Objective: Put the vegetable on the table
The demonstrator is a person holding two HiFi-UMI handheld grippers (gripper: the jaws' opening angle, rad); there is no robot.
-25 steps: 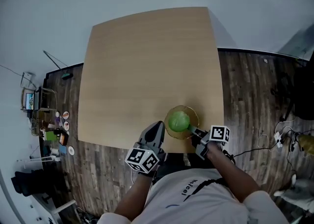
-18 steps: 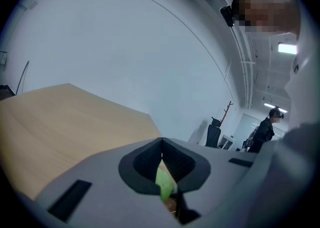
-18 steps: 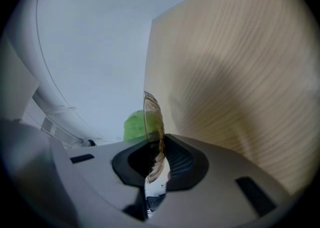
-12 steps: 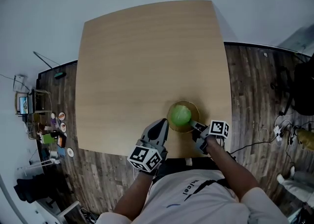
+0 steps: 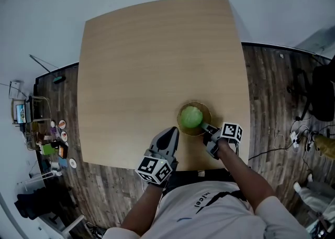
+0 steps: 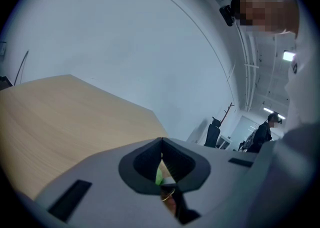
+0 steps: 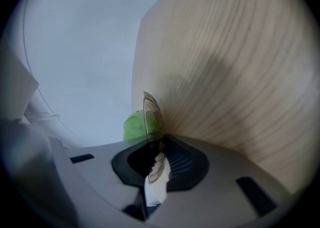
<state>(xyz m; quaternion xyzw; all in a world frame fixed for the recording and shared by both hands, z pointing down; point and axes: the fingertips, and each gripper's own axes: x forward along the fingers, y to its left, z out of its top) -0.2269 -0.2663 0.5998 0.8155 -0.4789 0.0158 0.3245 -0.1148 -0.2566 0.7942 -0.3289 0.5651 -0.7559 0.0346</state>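
Note:
A round green vegetable (image 5: 191, 116) lies in a shallow amber glass plate (image 5: 205, 113) near the front right of the wooden table (image 5: 157, 54). My right gripper (image 5: 205, 127) is shut on the plate's near rim. In the right gripper view the plate (image 7: 150, 112) stands edge-on out of the gripper (image 7: 159, 157), with the vegetable (image 7: 134, 127) behind it. My left gripper (image 5: 170, 134) is shut and holds nothing, just left of the plate over the table's front part. In the left gripper view, a sliver of the vegetable (image 6: 158, 176) shows past the shut gripper (image 6: 161, 159).
The table's front edge (image 5: 131, 165) runs just before my body. Small clutter (image 5: 55, 143) sits on the dark wooden floor at the left, cables (image 5: 293, 141) at the right. A person (image 6: 262, 132) stands far off across the room.
Both grippers and the plate with the vegetable now lie a little farther in from the table's front edge. The right gripper has kept hold of the rim.

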